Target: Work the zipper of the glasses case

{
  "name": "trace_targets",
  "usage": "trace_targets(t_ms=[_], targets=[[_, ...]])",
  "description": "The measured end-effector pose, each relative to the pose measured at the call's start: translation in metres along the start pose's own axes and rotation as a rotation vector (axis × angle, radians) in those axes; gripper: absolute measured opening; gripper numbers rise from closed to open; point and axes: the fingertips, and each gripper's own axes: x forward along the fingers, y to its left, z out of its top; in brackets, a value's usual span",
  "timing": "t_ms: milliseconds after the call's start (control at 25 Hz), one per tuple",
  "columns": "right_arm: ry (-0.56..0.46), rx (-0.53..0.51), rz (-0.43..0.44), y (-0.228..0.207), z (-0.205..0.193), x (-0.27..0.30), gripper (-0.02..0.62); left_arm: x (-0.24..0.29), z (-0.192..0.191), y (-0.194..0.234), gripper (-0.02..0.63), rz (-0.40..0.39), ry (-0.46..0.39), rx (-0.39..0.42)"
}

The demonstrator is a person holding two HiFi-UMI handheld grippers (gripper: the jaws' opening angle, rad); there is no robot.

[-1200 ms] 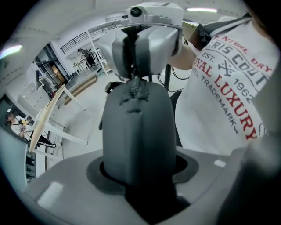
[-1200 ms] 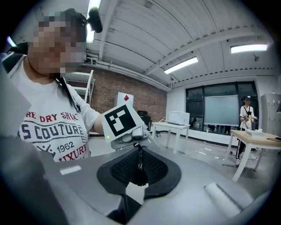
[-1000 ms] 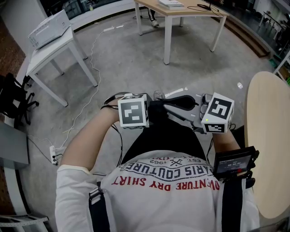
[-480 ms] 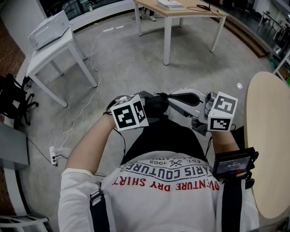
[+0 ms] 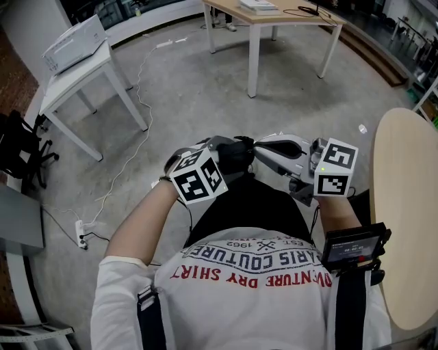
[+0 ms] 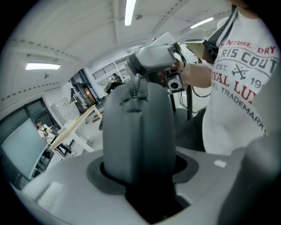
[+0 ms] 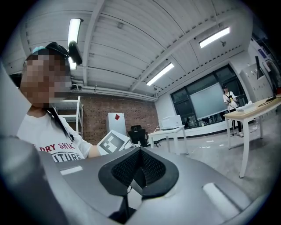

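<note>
The glasses case, dark grey with its zipper running up the middle, stands upright in my left gripper, which is shut on its lower end. In the head view the case is a dark shape held in front of the person's lap, between the left gripper and the right gripper. The right gripper's tips sit on the case's far end, at the zipper pull. In the right gripper view its black pads are pressed together, and the case is hidden behind them.
A round beige tabletop lies close on the right. A small white table with a box stands far left, and a wooden table is at the back. Cables trail over the concrete floor.
My left gripper has twisted, turning its marker cube, and brought the case up against the right gripper's tips. The right gripper has shifted only slightly.
</note>
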Motion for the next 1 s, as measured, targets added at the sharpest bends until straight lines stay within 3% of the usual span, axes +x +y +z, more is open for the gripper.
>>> trace_targets(t_ms=[400,760,1000], targets=[[-0.02,0.026,-0.002,-0.004,0.006,-0.005,-0.002,-0.011,0.005,0.026,0.245,0.185,-0.034,0.146],[-0.009,0.023,-0.008,-0.007,0.003,-0.007,-0.002,-0.017,0.007,0.029,0.245,0.217,-0.053,0.213],[-0.018,0.037,-0.008,-0.009,0.003,-0.008,-0.002,-0.024,0.015,0.025,0.245,0.181,-0.128,0.189]])
